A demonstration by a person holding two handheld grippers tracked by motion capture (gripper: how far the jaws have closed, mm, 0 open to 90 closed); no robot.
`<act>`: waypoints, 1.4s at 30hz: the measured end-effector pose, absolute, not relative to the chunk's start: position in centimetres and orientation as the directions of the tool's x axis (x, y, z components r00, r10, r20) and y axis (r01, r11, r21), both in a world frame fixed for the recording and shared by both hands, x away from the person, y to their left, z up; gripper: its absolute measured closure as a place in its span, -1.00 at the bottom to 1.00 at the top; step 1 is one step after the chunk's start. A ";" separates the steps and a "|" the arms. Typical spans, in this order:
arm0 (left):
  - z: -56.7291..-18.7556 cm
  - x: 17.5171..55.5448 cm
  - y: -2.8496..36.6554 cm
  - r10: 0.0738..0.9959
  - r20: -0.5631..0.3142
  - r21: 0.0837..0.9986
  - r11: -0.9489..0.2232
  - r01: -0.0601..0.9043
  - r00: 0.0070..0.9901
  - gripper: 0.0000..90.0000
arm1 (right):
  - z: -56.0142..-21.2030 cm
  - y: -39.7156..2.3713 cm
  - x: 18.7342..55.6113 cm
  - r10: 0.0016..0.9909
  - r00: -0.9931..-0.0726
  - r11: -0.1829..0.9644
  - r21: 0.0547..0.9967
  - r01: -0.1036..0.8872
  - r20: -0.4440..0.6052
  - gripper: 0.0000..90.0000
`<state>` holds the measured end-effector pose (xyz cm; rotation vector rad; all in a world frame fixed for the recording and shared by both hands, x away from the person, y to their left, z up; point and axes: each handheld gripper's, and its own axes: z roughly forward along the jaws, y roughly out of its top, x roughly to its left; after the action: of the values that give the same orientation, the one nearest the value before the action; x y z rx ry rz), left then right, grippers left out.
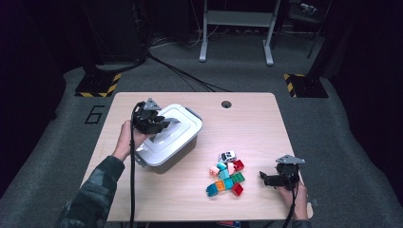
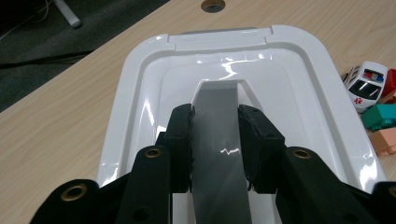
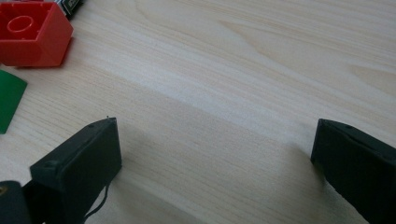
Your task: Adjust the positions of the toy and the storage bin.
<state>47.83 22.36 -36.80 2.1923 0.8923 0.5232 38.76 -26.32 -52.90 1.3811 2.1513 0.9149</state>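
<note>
- High view: fixed above the near edge of the tabletop (image 1: 247, 118), looking forward and down from afar.
- Left gripper view: close over the box lid (image 2: 308, 84), facing the far edge; shares the toy car (image 2: 366, 85) with the high view.
- Right gripper view: low, close over bare wood near the red brick (image 3: 32, 35).

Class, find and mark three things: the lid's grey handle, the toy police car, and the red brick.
grey handle (image 2: 218, 140), left gripper view, its flat top between the jaws.
toy police car (image 2: 367, 85), left gripper view, its windscreen.
red brick (image 3: 32, 35), right gripper view, its top face.
</note>
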 end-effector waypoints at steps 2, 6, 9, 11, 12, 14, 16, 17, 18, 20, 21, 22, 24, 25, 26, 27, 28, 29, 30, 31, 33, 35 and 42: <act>-36.8 47.6 22.1 0.743 0.097 0.736 -0.502 0.454 0.663 0.48 | -52.9 -26.3 38.7 0.913 -0.409 0.280 0.718 0.637 0.007 -0.98; -36.8 47.2 21.9 0.762 0.115 0.730 -0.500 0.466 0.637 0.48 | -52.9 -26.3 38.7 0.912 -0.409 0.280 0.718 0.637 0.007 -0.98; -36.8 47.0 22.0 0.791 0.103 0.733 -0.471 0.492 0.603 0.48 | -52.9 -26.3 38.7 0.913 -0.409 0.280 0.718 0.637 0.007 -0.98; -36.7 46.7 21.9 0.815 0.101 0.726 -0.453 0.518 0.571 0.48 | -52.9 -26.3 38.7 0.912 -0.409 0.281 0.718 0.637 0.006 -0.98; -36.6 46.6 21.9 0.817 0.097 0.721 -0.452 0.526 0.569 0.49 | -52.9 -26.3 38.7 0.913 -0.409 0.280 0.718 0.637 0.007 -0.98; -36.6 46.5 21.8 0.823 0.094 0.719 -0.445 0.533 0.560 0.48 | -52.9 -26.3 38.7 0.913 -0.409 0.280 0.718 0.637 0.007 -0.98; -36.6 46.5 21.8 0.831 0.083 0.721 -0.431 0.542 0.550 0.48 | -52.9 -26.3 38.7 0.912 -0.409 0.280 0.718 0.637 0.007 -0.98; -36.6 46.4 21.8 0.834 0.077 0.722 -0.425 0.546 0.546 0.48 | -52.9 -26.3 38.7 0.912 -0.409 0.280 0.718 0.637 0.006 -0.98; -36.6 46.4 21.7 0.836 0.076 0.723 -0.422 0.547 0.544 0.48 | -52.9 -26.3 38.7 0.912 -0.409 0.280 0.718 0.637 0.007 -0.98; -36.7 46.2 21.7 0.839 0.075 0.727 -0.416 0.547 0.538 0.48 | -52.9 -26.3 38.7 0.913 -0.409 0.280 0.718 0.637 0.007 -0.98; -36.7 46.2 21.7 0.842 0.070 0.731 -0.408 0.547 0.535 0.48 | -52.9 -26.3 38.7 0.912 -0.409 0.281 0.718 0.637 0.006 -0.98; -36.8 46.1 21.7 0.845 0.062 0.735 -0.399 0.549 0.531 0.48 | -52.9 -26.3 38.7 0.913 -0.409 0.280 0.718 0.637 0.007 -0.98; -36.7 46.1 21.8 0.847 0.046 0.736 -0.387 0.555 0.530 0.48 | -52.9 -26.3 38.7 0.912 -0.410 0.281 0.719 0.636 0.006 -0.98; -36.7 46.0 21.7 0.848 0.043 0.739 -0.383 0.554 0.529 0.48 | -52.9 -26.3 38.7 0.913 -0.409 0.280 0.719 0.637 0.007 -0.98; -36.7 46.0 21.7 0.846 0.042 0.738 -0.385 0.554 0.532 0.48 | -52.9 -26.3 38.7 0.912 -0.409 0.281 0.719 0.636 0.006 -0.98; -36.7 45.9 21.6 0.847 0.039 0.739 -0.382 0.556 0.530 0.48 | -52.9 -26.3 38.7 0.913 -0.409 0.280 0.719 0.637 0.006 -0.98; -36.7 45.9 21.5 0.847 0.035 0.741 -0.378 0.556 0.530 0.48 | -52.9 -26.3 38.7 0.913 -0.409 0.280 0.718 0.637 0.006 -0.98; -36.7 45.8 21.4 0.846 0.034 0.741 -0.378 0.555 0.531 0.48 | -52.9 -26.3 38.7 0.913 -0.409 0.280 0.718 0.637 0.007 -0.98; -36.7 45.8 21.3 0.845 0.041 0.740 -0.384 0.552 0.533 0.48 | -52.9 -26.2 38.7 0.913 -0.408 0.280 0.718 0.637 0.006 -0.98; -36.7 45.8 21.3 0.846 0.046 0.741 -0.385 0.550 0.531 0.48 | -52.9 -26.3 38.7 0.912 -0.409 0.281 0.719 0.636 0.006 -0.98; -36.8 45.8 21.3 0.841 0.084 0.734 -0.415 0.538 0.534 0.47 | -52.9 -26.3 38.7 0.910 -0.415 0.287 0.722 0.630 -0.001 -0.98; -37.1 45.8 21.5 0.830 0.112 0.718 -0.448 0.532 0.547 0.43 | -52.9 -26.3 38.7 0.910 -0.414 0.287 0.721 0.631 0.000 -0.98; -37.7 45.6 21.7 0.843 0.054 0.733 -0.397 0.552 0.534 0.49 | -52.9 -26.3 38.7 0.910 -0.415 0.286 0.721 0.630 0.002 -0.98</act>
<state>45.64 21.70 -37.70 2.1031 1.1250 0.5592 38.74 -26.31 -52.91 1.3828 2.1493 0.9176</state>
